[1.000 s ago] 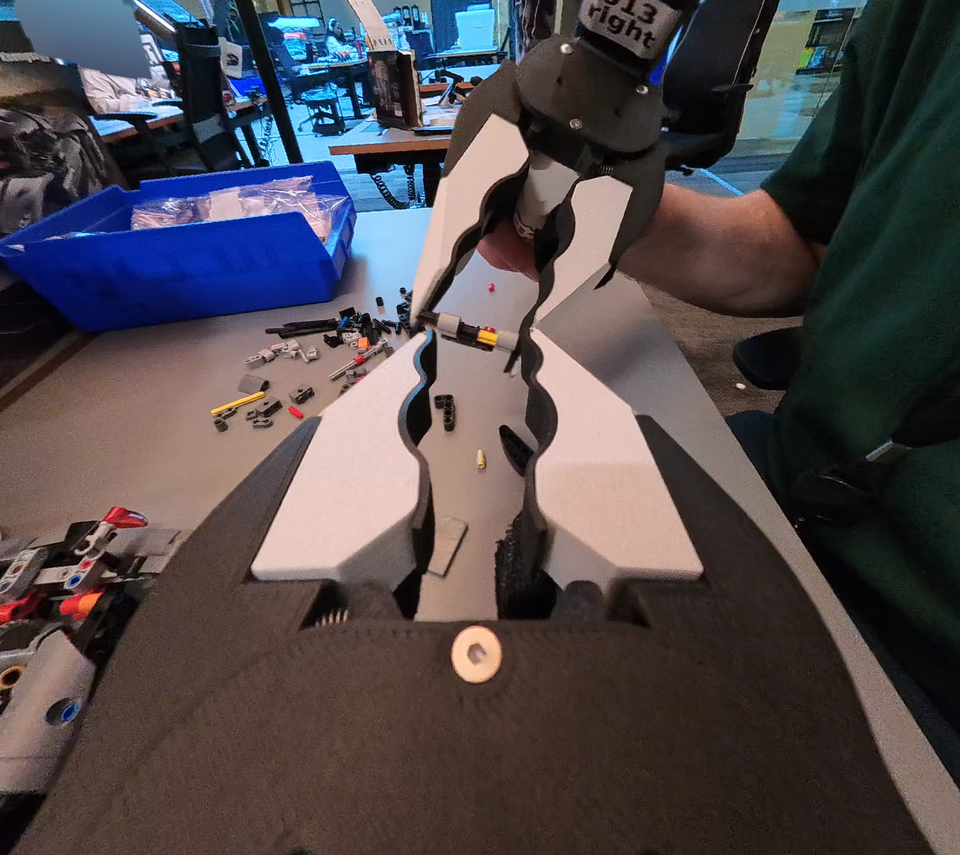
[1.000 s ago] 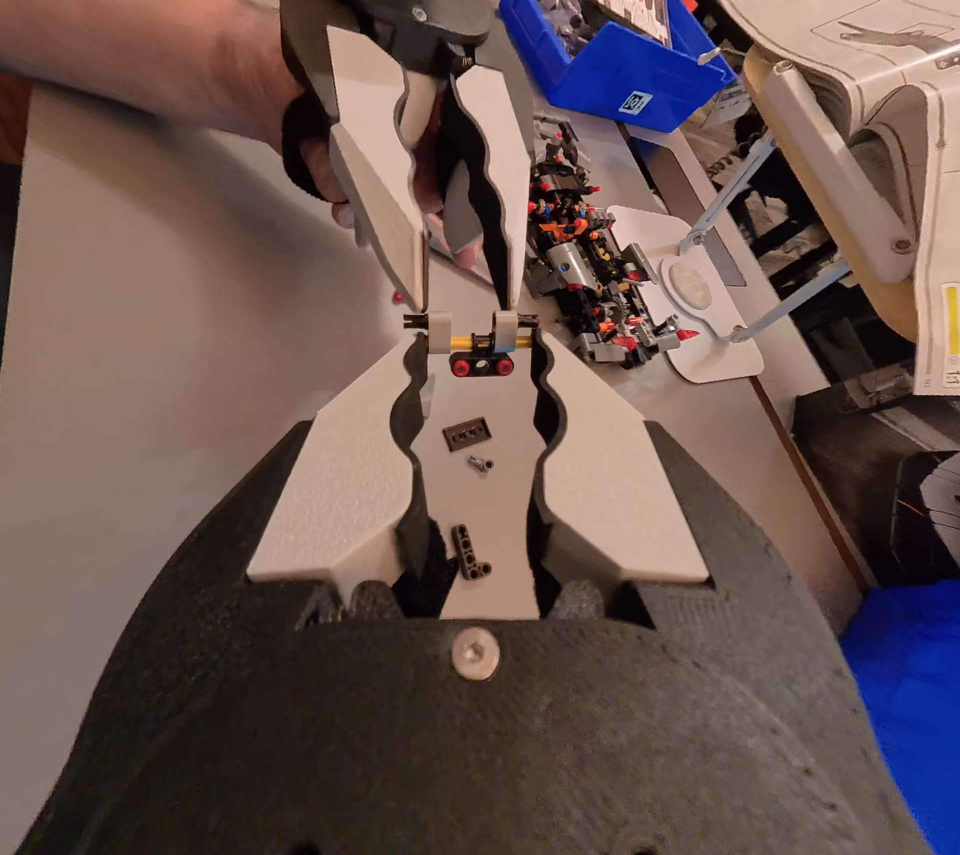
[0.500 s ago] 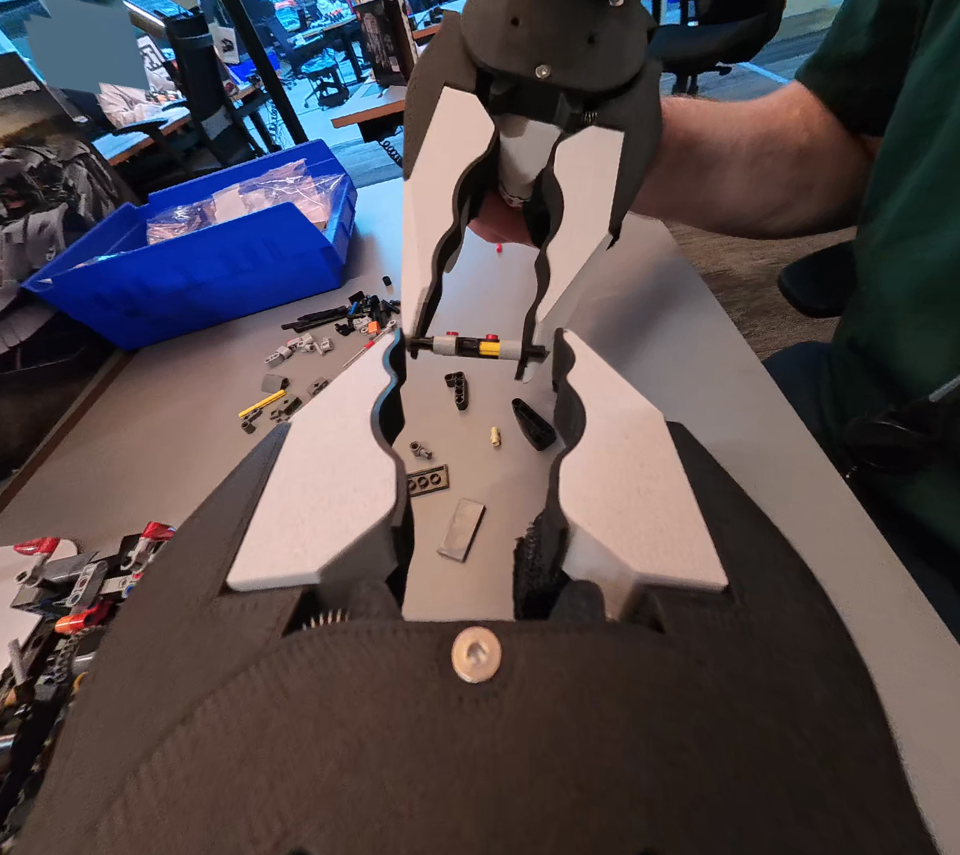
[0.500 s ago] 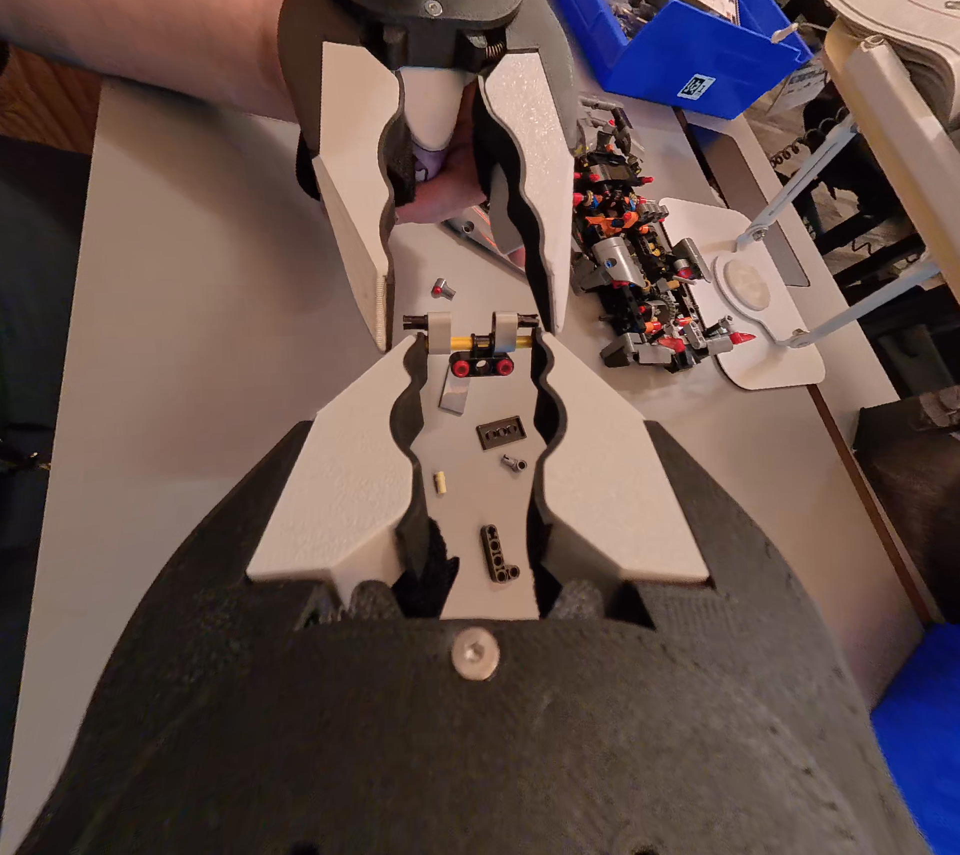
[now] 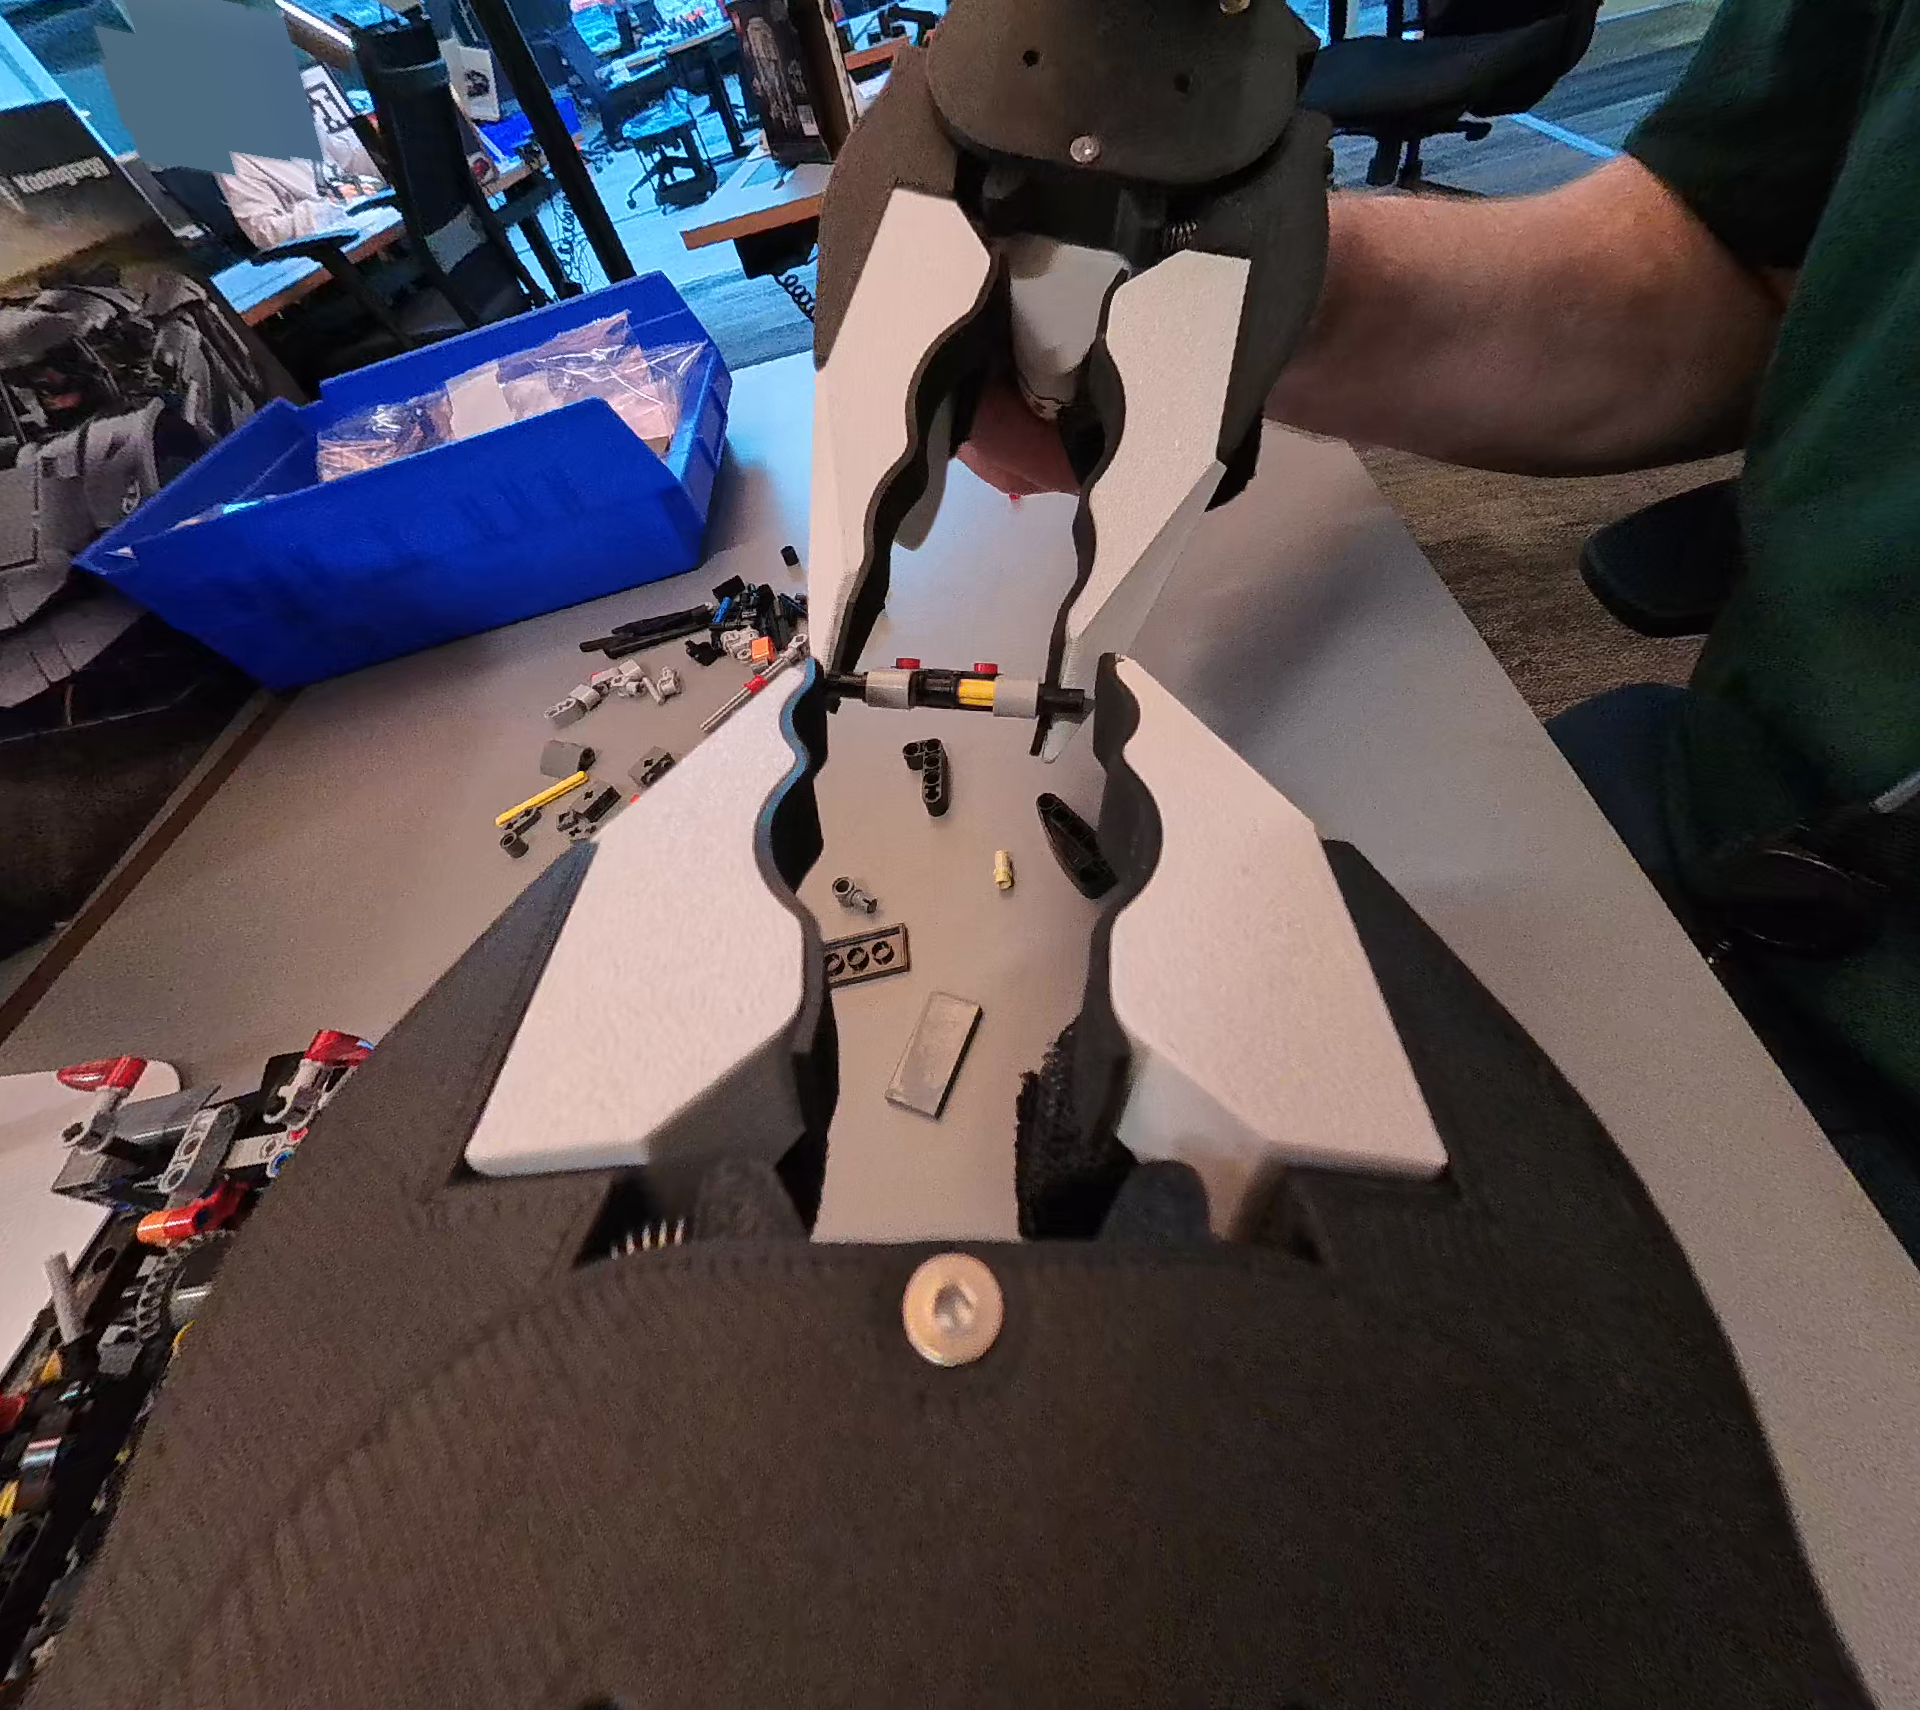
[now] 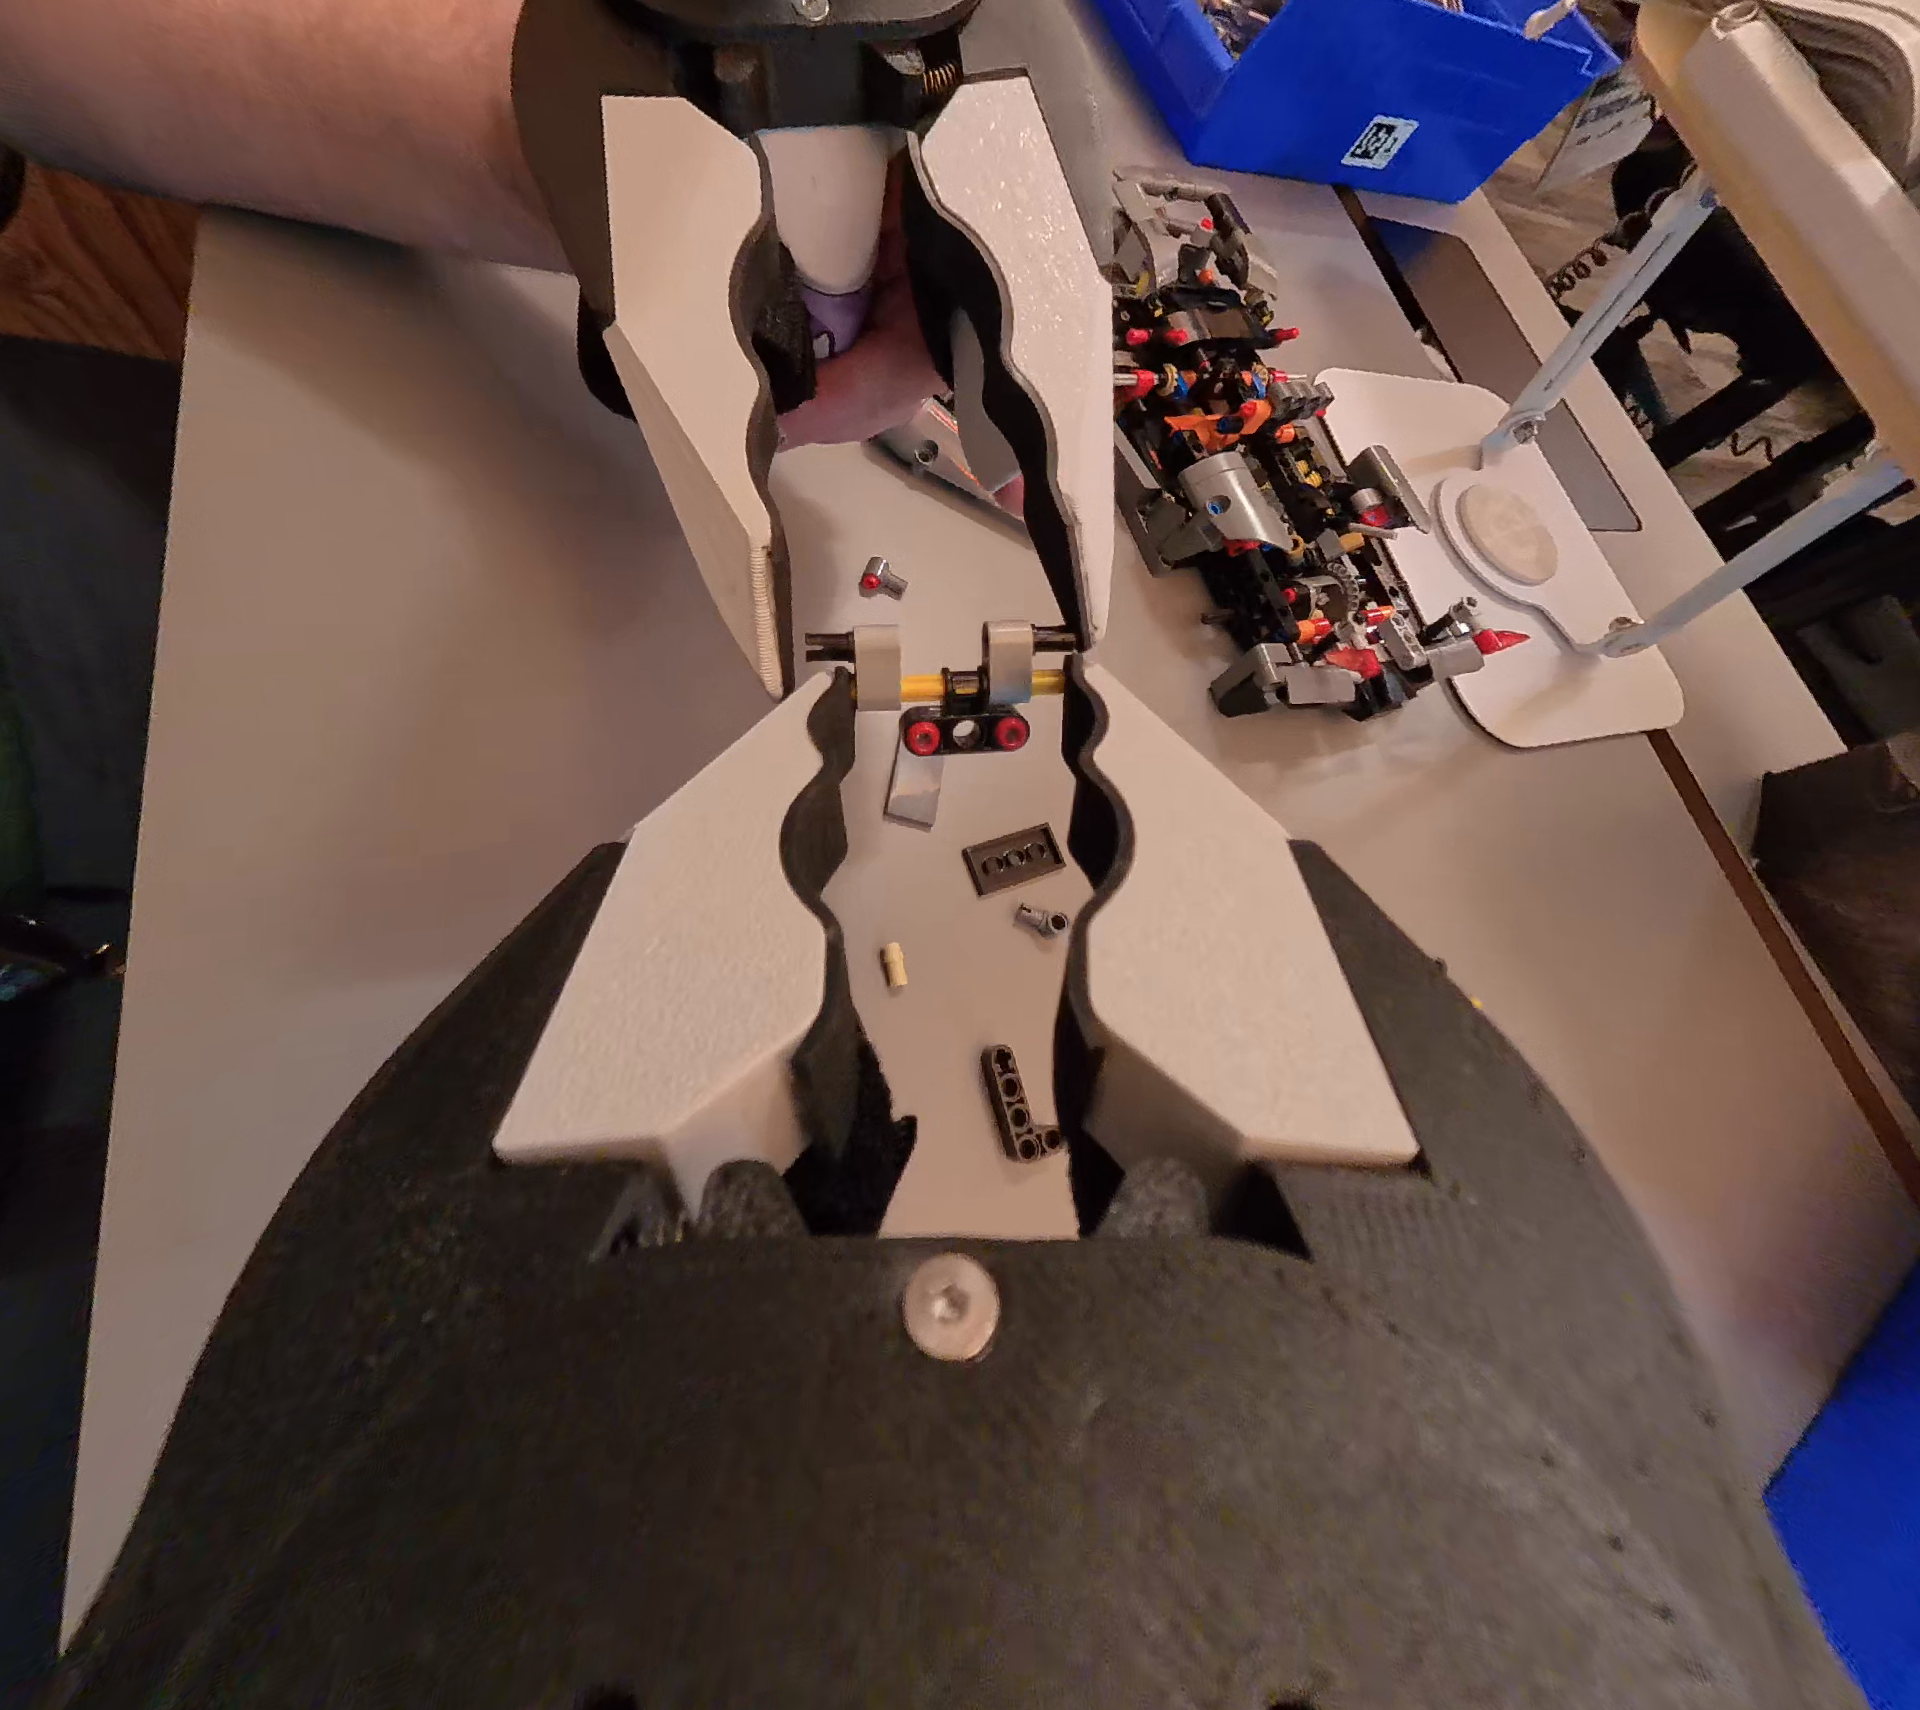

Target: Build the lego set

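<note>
A small lego sub-assembly (image 6: 940, 673), a black axle with two light grey connectors, a yellow axle and a black beam with red pins, hangs above the grey table. My right gripper (image 6: 951, 684) is shut on its ends. In the left wrist view the sub-assembly (image 5: 956, 689) spans the right gripper's (image 5: 945, 704) tips. My left gripper (image 5: 956, 673) faces it tip to tip and is open wider than the axle. In the right wrist view the left gripper (image 6: 930, 647) has one finger at the axle's end and the other apart from it.
Loose parts lie under the grippers: a black L-beam (image 5: 928, 767), a dark grey plate (image 5: 864, 954), a grey tile (image 5: 933, 1052). A parts pile (image 5: 665, 694) and a blue bin (image 5: 416, 517) lie beyond. The part-built model (image 6: 1278, 497) sits by a white stand base (image 6: 1558, 621). Both grippers' tips are close together, under 4 cm apart.
My left gripper has opened wider around the sub-assembly. Both grippers have tilted more steeply over the table. The right gripper still holds the sub-assembly.
</note>
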`<state>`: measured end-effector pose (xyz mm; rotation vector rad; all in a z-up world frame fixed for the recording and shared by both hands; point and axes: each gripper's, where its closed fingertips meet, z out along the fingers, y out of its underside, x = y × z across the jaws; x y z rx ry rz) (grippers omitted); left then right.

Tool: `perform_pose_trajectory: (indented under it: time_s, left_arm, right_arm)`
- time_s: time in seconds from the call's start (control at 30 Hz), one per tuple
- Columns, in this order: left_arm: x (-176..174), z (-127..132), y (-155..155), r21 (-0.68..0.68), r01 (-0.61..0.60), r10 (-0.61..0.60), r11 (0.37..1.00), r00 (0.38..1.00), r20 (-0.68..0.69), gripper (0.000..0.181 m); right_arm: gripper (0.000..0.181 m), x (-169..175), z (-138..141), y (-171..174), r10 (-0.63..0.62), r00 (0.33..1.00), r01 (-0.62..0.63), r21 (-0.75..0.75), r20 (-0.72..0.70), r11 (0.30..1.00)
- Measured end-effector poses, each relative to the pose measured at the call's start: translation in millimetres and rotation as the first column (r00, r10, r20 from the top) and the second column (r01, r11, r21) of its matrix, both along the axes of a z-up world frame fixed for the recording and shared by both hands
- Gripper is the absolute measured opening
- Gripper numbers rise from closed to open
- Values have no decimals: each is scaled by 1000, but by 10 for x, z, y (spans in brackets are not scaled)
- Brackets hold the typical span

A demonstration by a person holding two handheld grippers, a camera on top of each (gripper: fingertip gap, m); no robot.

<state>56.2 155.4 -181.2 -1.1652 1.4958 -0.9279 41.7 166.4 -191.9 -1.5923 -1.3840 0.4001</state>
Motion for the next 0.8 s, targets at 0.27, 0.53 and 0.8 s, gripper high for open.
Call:
perform_pose_trajectory:
  time_s: [0.27,0.53,0.8]
  left_arm:
    - [-3,-10,-38,-12,28,-28,1000,1000,-3,47]
    - [6,2,-69,-41,49,-48,998,999,14,46]
    - [-3,16,-67,-76,59,-57,995,998,29,45]
  right_arm:
    - [39,-4,-19,-46,27,1000,-28,11,13,1000]
    - [38,-2,-19,-77,47,998,-48,19,32,999]
    - [38,-14,-6,-79,58,998,-58,6,7,998]
